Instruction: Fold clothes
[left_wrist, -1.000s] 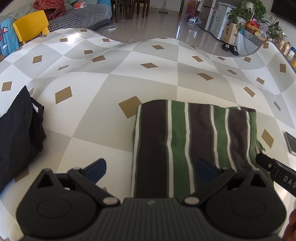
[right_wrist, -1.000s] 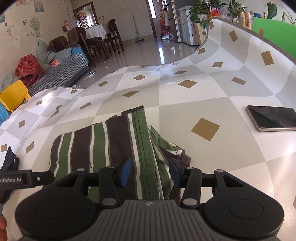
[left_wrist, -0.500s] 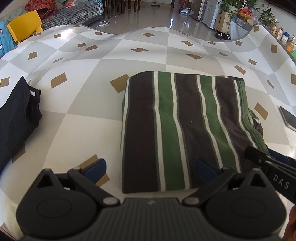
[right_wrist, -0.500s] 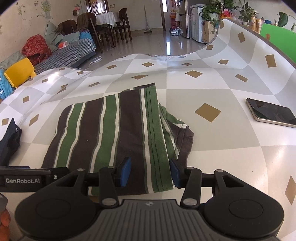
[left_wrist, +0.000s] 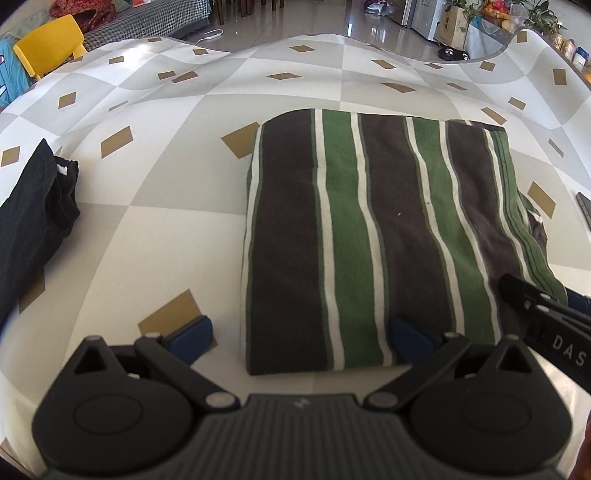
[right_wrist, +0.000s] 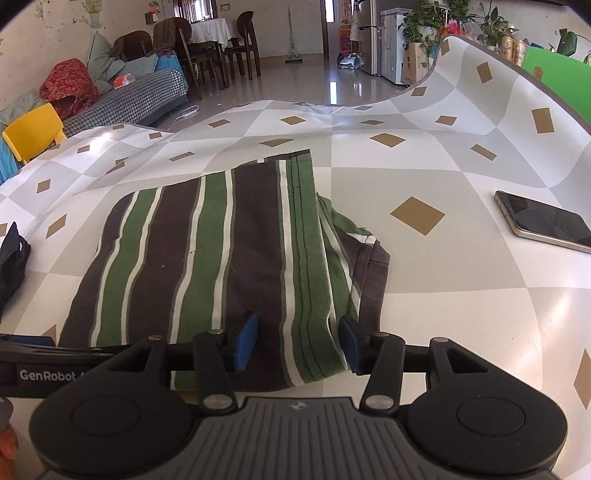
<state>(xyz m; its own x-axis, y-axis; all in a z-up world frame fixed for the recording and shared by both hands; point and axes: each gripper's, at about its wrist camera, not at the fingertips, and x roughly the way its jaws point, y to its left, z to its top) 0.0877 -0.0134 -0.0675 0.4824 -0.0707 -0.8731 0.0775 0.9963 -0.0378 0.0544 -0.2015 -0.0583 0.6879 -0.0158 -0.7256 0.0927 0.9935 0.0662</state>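
A folded garment (left_wrist: 373, 229) with brown, green and white stripes lies flat on the checked tablecloth (left_wrist: 184, 177). A sleeve and hem stick out along its right side (right_wrist: 365, 258). My left gripper (left_wrist: 301, 334) stands wide open over the garment's near left corner, holding nothing. In the right wrist view my right gripper (right_wrist: 297, 341) is open above the near right edge of the garment (right_wrist: 207, 258), empty too. The right gripper's side (left_wrist: 543, 314) shows at the right of the left wrist view.
A dark folded garment (left_wrist: 29, 218) lies at the table's left edge. A phone (right_wrist: 543, 221) rests on the cloth to the right. Beyond the far edge are a yellow chair (right_wrist: 33, 133), a sofa, dining chairs and plants.
Both grippers have pulled back toward the near edge and risen, so more of the striped garment shows. The right gripper's jaws have spread wider; the left stays wide open.
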